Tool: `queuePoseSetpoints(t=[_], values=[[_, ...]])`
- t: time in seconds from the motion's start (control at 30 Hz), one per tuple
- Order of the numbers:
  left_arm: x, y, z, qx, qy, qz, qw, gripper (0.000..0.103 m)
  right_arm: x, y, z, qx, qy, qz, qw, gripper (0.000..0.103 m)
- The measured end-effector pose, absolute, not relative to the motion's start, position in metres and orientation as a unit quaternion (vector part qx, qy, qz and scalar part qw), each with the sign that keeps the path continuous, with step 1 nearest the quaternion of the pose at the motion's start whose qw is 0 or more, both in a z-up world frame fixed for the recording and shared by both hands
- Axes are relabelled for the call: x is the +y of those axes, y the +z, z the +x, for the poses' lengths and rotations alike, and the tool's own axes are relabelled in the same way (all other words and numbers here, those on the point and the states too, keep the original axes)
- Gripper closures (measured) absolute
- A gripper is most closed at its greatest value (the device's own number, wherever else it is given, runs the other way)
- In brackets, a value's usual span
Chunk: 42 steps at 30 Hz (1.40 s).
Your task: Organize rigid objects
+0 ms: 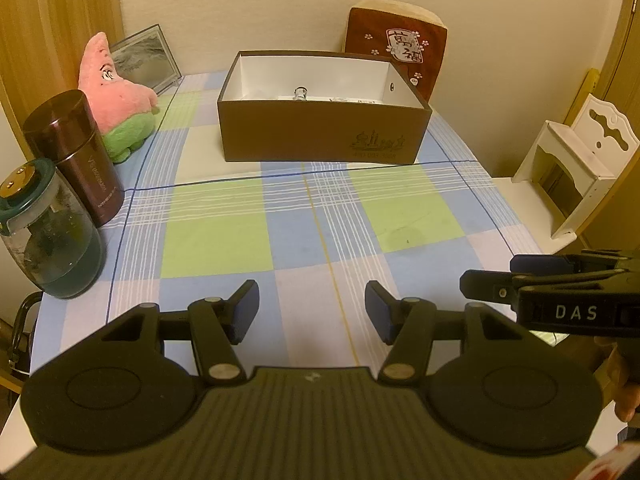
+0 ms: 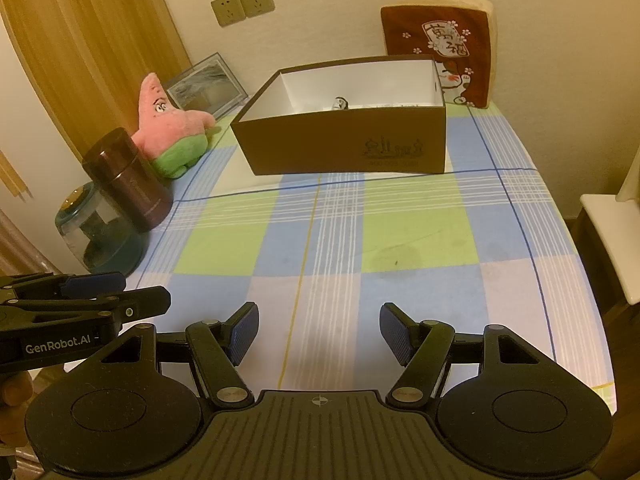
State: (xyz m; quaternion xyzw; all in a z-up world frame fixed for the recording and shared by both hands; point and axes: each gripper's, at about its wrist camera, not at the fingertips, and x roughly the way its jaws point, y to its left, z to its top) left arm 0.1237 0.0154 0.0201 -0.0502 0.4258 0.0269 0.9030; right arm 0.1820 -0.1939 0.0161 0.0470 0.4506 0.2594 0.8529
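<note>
1. The tabletop carries a checked cloth of blue, green and white squares and fills most of both views.
2. A brown cardboard box with a white inside stands open at 12 o'clock on the cloth, near the back wall. Low inside it lie a small silvery thing and some pale flat pieces too small to make out.
3. A red-brown cushion with a printed label leans on the wall just behind the box, at 1 o'clock.
4. A pink and green star-shaped plush toy sits at 10 o'clock, with a framed picture propped behind it.
5. A dark maroon canister stands upright at 9 o'clock, and a clear jug with a teal lid stands just beside it, nearer the front edge.
6. The left tool hovers over the front of the cloth at 6 o'clock, its blue pads well apart with only bare cloth between them.
7. The right tool hovers beside it, pads spread likewise and gripping nothing; each tool shows at the edge of the other's view.
</note>
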Motion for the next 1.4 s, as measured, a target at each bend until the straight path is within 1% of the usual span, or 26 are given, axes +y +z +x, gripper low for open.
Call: queuePoseSetpoints(t=[1.1, 1.4], values=[[0.025, 0.015, 0.139, 0.427, 0.029, -0.052, 0.902, 0.047, -0.185, 0.013, 0.194, 0.454, 0.260, 0.044, 0.851, 0.036], [0.027, 0.012, 0.155, 0.423, 0.029, -0.050, 0.904, 0.046, -0.182, 0.010, 0.206, 0.458, 0.257, 0.043, 0.850, 0.036]])
